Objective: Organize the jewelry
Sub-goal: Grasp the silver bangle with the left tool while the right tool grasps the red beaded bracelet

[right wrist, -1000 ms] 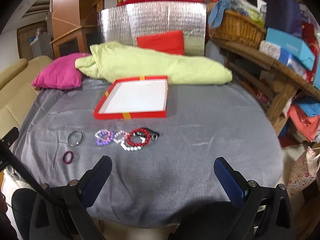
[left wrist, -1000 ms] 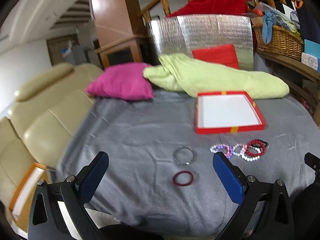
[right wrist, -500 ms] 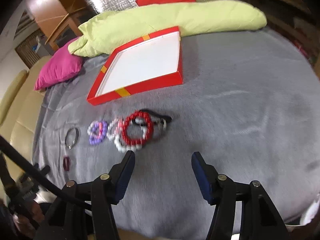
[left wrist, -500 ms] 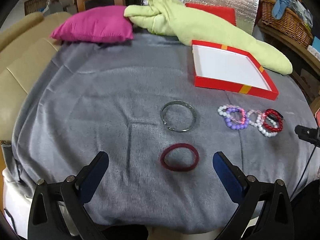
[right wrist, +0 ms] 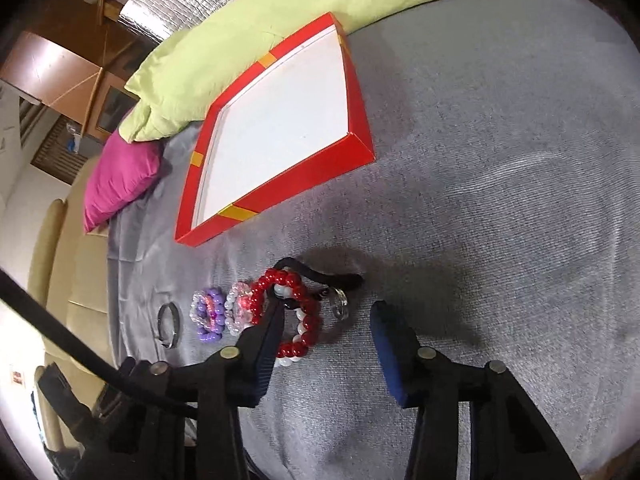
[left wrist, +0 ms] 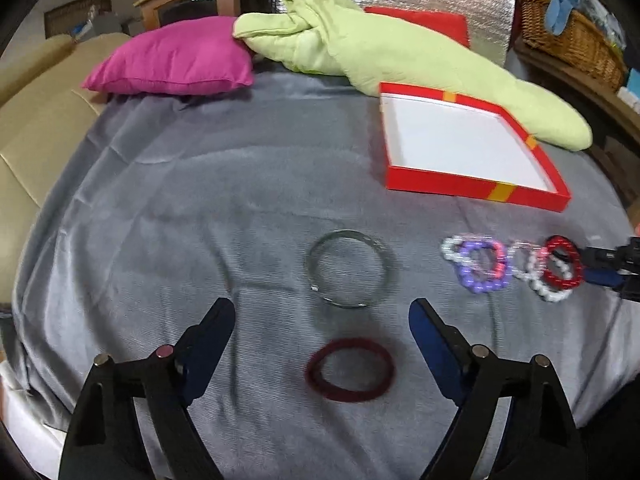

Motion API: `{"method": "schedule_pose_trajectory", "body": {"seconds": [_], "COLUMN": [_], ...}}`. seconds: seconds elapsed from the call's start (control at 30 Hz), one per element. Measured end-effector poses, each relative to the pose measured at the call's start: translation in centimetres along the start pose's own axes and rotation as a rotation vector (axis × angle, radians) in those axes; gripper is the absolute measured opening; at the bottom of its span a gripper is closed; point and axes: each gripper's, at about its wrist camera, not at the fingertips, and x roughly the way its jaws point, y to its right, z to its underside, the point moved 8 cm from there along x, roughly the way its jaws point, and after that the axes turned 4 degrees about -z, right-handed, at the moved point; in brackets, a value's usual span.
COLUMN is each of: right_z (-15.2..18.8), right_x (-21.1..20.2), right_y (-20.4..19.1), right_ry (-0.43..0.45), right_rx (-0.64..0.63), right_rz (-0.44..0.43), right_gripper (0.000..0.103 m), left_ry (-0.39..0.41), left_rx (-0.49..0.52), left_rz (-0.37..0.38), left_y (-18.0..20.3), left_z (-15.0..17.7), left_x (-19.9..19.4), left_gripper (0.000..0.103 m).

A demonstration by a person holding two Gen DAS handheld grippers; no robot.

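Observation:
A red box with a white inside [left wrist: 460, 142] [right wrist: 280, 120] lies open on the grey cloth. My left gripper [left wrist: 322, 316] is open low over a dark red hair band [left wrist: 349, 369], with a silver bangle [left wrist: 347, 269] just beyond. My right gripper [right wrist: 328, 312] is open at the pile of bead bracelets: its left finger [right wrist: 268, 320] reaches into the red bead bracelet [right wrist: 298, 314], its right finger stands apart. Purple [right wrist: 210, 314] and clear pink bracelets [right wrist: 237, 312] lie left of it, a black band [right wrist: 320, 276] behind. The right gripper also shows in the left wrist view [left wrist: 612, 268].
A pink cushion [left wrist: 172, 56] and a light green bundle of cloth [left wrist: 400, 60] lie along the far side of the grey cloth [left wrist: 200, 200]. A beige sofa [left wrist: 36, 112] runs along the left. A wicker basket [left wrist: 572, 40] stands on a shelf at the right.
Both grippers have moved down and forward towards the jewelry. My right gripper has narrowed and reached the red bead bracelet. My left gripper has closed in on the dark red band.

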Motion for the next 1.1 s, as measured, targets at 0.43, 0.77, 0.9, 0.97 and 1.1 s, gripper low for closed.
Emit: {"method": "schedule_pose_trajectory", "body": {"seconds": [0.43, 0.77, 0.9, 0.97, 1.1], "right_z": [0.4, -3.1, -4.6, -5.6, -7.4], "right_x": [1.8, -5.0, -6.6, -7.2, -7.6], "right_y": [0.0, 1.1, 0.3, -0.5, -2.2], "right_ry": [0.004, 0.295, 0.366, 0.397, 0.446], "right_rx": [0.019, -0.015, -0.032, -0.048, -0.061], "right_rz": [0.056, 0.107, 0.047, 0.016, -0.033], "right_gripper": [0.011, 0.01, 0.01, 0.01, 0.011], "left_ry": [-0.07, -0.147, -0.154, -0.145, -0.141], "left_rx": [-0.051, -0.102, -0.046, -0.022, -0.003], "left_rz": [-0.02, 0.094, 0.124, 0.144, 0.15], "left_y": [-2.0, -2.5, -1.2, -0.6, -0.4], "left_z": [-1.0, -2.5, -2.7, -3.0, -3.3], "left_x": [2.9, 5.9, 6.3, 6.3, 6.7], "left_gripper": [0.086, 0.039, 0.028, 0.022, 0.012]}}
